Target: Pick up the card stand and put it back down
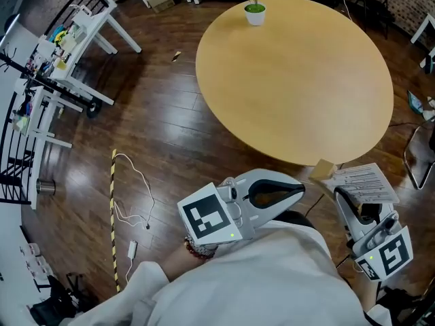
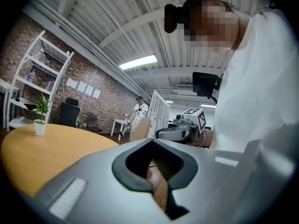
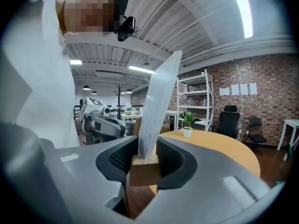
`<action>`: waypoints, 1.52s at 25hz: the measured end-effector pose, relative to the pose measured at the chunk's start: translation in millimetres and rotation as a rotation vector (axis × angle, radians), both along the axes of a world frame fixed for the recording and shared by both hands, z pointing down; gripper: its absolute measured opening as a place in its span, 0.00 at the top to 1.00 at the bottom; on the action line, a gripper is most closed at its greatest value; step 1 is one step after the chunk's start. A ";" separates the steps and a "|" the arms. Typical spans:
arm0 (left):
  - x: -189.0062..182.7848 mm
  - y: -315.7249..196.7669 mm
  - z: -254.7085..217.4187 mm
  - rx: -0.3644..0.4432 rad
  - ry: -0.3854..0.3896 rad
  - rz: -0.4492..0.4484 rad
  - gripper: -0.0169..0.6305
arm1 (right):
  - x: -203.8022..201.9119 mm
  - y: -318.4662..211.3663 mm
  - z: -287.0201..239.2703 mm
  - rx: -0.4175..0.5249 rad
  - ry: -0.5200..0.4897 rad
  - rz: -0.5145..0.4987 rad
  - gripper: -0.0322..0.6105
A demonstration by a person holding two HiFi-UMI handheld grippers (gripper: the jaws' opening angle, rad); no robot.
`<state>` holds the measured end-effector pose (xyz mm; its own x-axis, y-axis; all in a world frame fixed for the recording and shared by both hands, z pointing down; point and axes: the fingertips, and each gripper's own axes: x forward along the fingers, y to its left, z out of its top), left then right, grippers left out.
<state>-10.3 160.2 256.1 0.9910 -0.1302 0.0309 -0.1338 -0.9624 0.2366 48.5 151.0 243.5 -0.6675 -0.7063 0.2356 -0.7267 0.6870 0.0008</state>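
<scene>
The card stand is a small wooden block (image 1: 323, 170) with a printed card (image 1: 360, 182) slotted into it. It hangs in the air just off the near edge of the round wooden table (image 1: 292, 73). My right gripper (image 1: 338, 194) is shut on it. In the right gripper view the block (image 3: 145, 171) sits between the pads and the card (image 3: 159, 97) rises up from it. My left gripper (image 1: 299, 189) hovers just left of the stand, jaws together and empty. The left gripper view shows the left gripper (image 2: 152, 143) shut, with the card (image 2: 159, 112) and the right gripper (image 2: 184, 127) beyond.
A small potted plant (image 1: 255, 9) stands at the table's far edge. White racks (image 1: 75, 39) line the left side. A white cable (image 1: 132, 195) and a striped tape line (image 1: 113, 209) lie on the dark wood floor. A chair frame (image 1: 418, 158) is at the right.
</scene>
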 end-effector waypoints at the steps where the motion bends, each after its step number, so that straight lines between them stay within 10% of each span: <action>1: -3.7 -3.7 0.3 0.001 -0.004 -0.007 0.99 | 1.2 -3.2 0.6 0.000 -0.003 0.010 0.75; 10: -17.0 -51.2 20.1 0.020 -0.069 -0.100 0.99 | 40.0 -69.2 27.3 0.001 -0.008 0.031 0.75; 18: -7.9 -157.3 30.5 0.035 -0.102 -0.312 0.99 | 85.2 -240.7 132.2 -0.084 0.105 0.027 0.75; 28: -9.5 -258.2 65.0 -0.220 -0.043 -0.469 0.99 | 72.5 -442.9 272.7 -0.235 0.181 -0.090 0.75; 38: 4.0 -316.1 88.5 -0.283 -0.076 -0.463 0.99 | 45.4 -484.1 336.4 -0.202 0.295 -0.268 0.75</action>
